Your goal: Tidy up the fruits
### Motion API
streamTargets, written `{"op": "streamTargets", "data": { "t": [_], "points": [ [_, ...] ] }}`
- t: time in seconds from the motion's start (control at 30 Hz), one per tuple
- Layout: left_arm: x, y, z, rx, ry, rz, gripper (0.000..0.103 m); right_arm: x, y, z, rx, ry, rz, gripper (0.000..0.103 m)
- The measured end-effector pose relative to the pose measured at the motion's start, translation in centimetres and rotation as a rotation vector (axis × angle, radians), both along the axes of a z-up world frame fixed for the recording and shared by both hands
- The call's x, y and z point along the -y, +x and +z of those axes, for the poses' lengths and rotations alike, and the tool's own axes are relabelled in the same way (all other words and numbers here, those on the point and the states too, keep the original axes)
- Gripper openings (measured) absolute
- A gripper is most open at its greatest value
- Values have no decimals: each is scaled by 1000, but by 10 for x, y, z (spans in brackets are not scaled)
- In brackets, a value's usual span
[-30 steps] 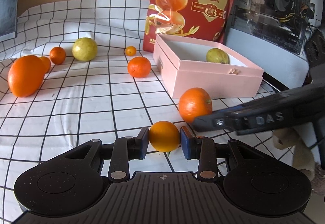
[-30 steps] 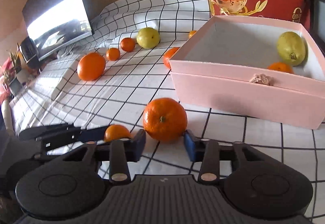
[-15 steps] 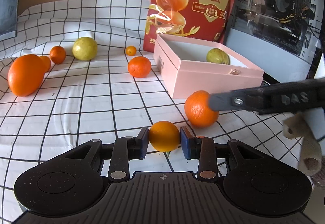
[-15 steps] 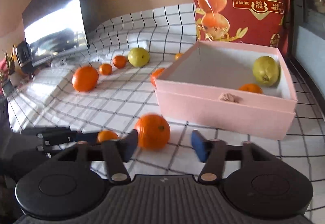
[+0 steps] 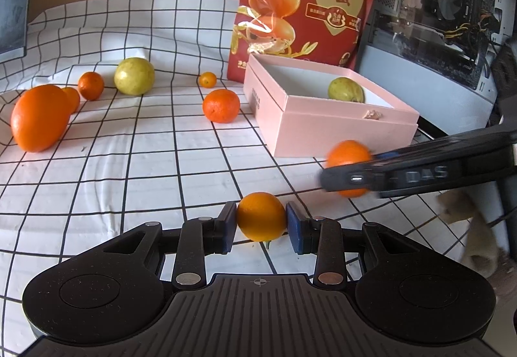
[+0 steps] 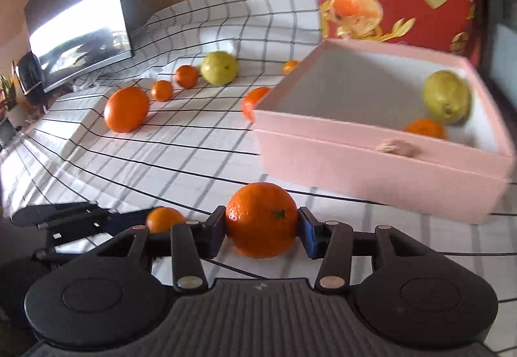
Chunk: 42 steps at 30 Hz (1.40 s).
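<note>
While the left gripper (image 5: 261, 226) clamps a small smooth orange (image 5: 261, 216) between its blue pads, the right gripper (image 6: 261, 229) has its jaws closing on a larger mandarin (image 6: 261, 218), dimpled and round with a green stem scar, and its pads press both sides. Both fruits sit near the front edge of the checked cloth (image 5: 129, 169), just in front of the pink box (image 6: 381, 176); whether the mandarin is lifted clear of the cloth is hard to tell, as that view is blurred.

That box is a square, matte cardboard container with a white inside and a small beige tag on its near wall. Inside it, towards the far right corner, lie a yellow-green guava (image 6: 447, 97), lumpy and pear-like, and a small tangerine (image 6: 425, 128) just beside it.

Loose fruit lies on the white cloth with its black grid: one orange mandarin (image 5: 221, 105) beside the box's left wall, a tiny kumquat (image 5: 207, 79) behind it, and towards the left edge a second guava (image 5: 134, 76), two small tangerines and a big glossy oval orange (image 5: 40, 117). A shiny red foil snack bag (image 5: 307, 1) stands upright behind the box.
</note>
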State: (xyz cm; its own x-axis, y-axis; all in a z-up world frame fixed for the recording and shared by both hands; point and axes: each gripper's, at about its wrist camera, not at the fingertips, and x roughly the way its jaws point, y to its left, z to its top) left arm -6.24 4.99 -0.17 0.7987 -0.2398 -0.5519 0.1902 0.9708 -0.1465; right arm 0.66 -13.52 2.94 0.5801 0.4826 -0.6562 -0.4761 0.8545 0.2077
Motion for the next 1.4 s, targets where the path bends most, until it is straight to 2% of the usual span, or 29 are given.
{"op": "streamTargets", "data": {
  "t": [0.27, 0.33, 0.4, 0.47, 0.53, 0.57, 0.63, 0.73, 0.77, 0.83, 0.87, 0.9, 1.0, 1.07, 1.2, 1.3, 1.4],
  "points": [
    [10, 3, 4, 6, 71, -21, 37, 49, -14, 9, 20, -49, -87, 47],
    [13, 11, 12, -1, 39, -68, 37, 60, -14, 13, 31, -54, -118, 47],
    [19, 24, 34, 43, 3, -120, 37, 69, -12, 23, 57, -59, -147, 47],
    [24, 41, 66, 133, -28, -143, 37, 75, -7, 35, 90, -52, -175, 47],
    [27, 69, 96, 200, -75, -153, 37, 79, 2, 51, 121, -32, -196, 47],
    [31, 91, 108, 205, -96, -157, 37, 79, 10, 60, 136, -28, -208, 47],
    [42, 139, 118, 125, -116, -170, 37, 75, 25, 68, 162, -52, -225, 47],
    [57, 208, 102, -31, -183, -184, 38, 59, 57, 68, 150, -111, -235, 47],
    [61, 220, 94, -50, -176, -164, 38, 53, 68, 63, 136, -127, -233, 47],
    [71, 233, 79, -53, -106, -102, 38, 43, 86, 54, 109, -156, -237, 47],
    [74, 237, 74, -48, -72, -87, 38, 41, 94, 49, 93, -165, -235, 47],
    [74, 238, 69, -41, -71, -90, 38, 39, 100, 44, 75, -170, -227, 47],
    [64, 232, 67, 2, -125, -104, 38, 36, 111, 29, 37, -192, -227, 49],
    [53, 224, 70, 42, -143, -82, 38, 30, 108, 27, 90, -238, -236, 54],
    [24, 200, 74, 103, -152, -15, 38, 15, 92, 28, 211, -336, -237, 55],
    [0, 179, 72, 126, -89, 28, 38, 7, 80, 32, 252, -347, -220, 55],
    [-28, 171, 66, 112, -23, 77, 38, -3, 74, 38, 274, -345, -200, 55]
  ]
}}
